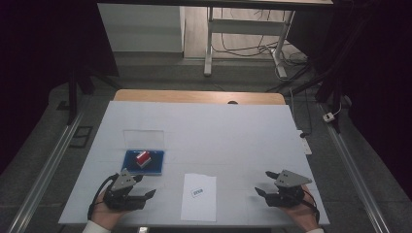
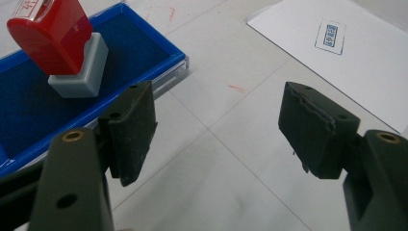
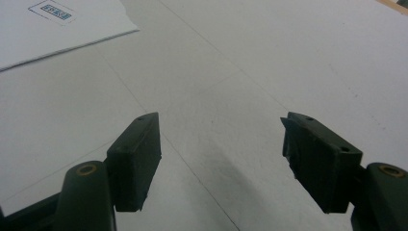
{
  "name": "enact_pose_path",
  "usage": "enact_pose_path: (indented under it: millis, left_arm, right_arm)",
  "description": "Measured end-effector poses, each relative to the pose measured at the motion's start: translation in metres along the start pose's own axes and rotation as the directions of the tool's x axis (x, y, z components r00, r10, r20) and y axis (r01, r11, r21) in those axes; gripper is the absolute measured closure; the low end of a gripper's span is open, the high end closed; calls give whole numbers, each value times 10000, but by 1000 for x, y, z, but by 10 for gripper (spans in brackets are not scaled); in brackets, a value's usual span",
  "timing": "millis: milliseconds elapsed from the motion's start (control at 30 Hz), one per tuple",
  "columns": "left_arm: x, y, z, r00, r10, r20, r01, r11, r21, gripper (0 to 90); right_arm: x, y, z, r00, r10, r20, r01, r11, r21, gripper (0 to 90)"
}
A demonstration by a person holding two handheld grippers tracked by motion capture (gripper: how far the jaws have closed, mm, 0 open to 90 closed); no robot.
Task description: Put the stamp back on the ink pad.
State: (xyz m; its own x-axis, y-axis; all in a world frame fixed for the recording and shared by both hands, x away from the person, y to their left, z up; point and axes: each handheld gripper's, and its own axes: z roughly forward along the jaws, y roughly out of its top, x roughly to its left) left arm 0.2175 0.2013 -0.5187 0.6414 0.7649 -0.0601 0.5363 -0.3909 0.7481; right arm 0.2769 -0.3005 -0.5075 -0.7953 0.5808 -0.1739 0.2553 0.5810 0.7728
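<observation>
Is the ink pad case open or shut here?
Open. The ink pad case shows its bare blue pad, the red stamp stands on it, and the clear lid lies flat behind it.

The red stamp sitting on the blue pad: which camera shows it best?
The left gripper view: the red stamp looms close, tilted on the blue ink pad, grey base clear. The high view shows it as a small red spot.
</observation>
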Motion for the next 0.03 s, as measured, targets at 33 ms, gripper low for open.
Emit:
enact_pose_path:
  millis: [33]
  left_arm:
    - [0,0,0,10000,-4,13,4,10000,0,290]
  right_arm:
    - [0,0,0,10000,3,0,-3,10000,1,295]
